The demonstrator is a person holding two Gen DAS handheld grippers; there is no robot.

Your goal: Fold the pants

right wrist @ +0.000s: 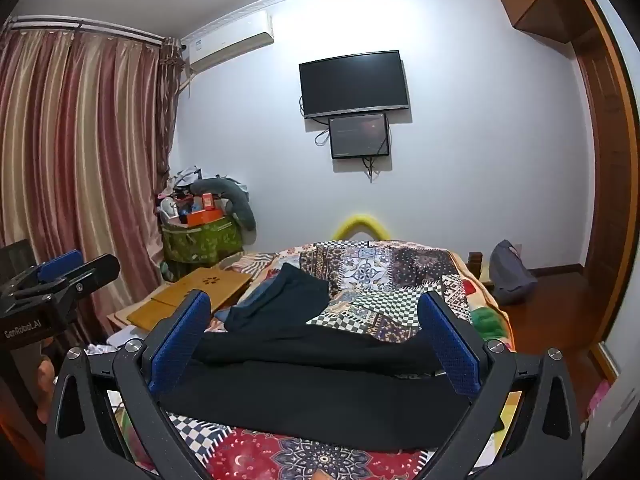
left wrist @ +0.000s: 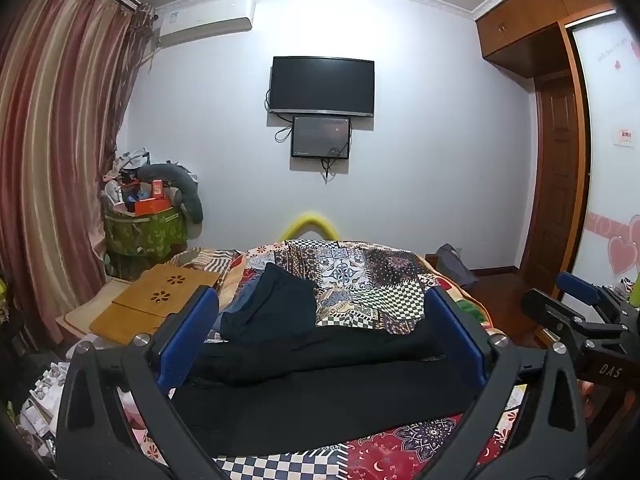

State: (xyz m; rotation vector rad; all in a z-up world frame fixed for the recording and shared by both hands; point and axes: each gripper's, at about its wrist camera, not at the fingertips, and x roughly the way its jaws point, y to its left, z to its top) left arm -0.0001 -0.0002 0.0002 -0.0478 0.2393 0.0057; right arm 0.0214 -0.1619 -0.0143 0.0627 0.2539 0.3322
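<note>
Pants: 1 black pair [left wrist: 320, 396], spread crosswise on bed, near edge; 1 leg looks folded over.
Other clothes: 1 dark garment [left wrist: 276, 304] + bit of blue fabric, farther up bed than pants, left side.
Bed: patchwork cover [left wrist: 360, 280].
Screens: 2 on wall beyond bed, TV [left wrist: 322, 85] above smaller one [left wrist: 321, 137].
Bin: 1 green [left wrist: 144, 232], left of bed, piled w/ boxes & clothes.
L gripper [left wrist: 320, 340]: fingers spread wide, holding nothing, above pants.
R gripper [right wrist: 314, 344]: same, wide apart, nothing held.
</note>
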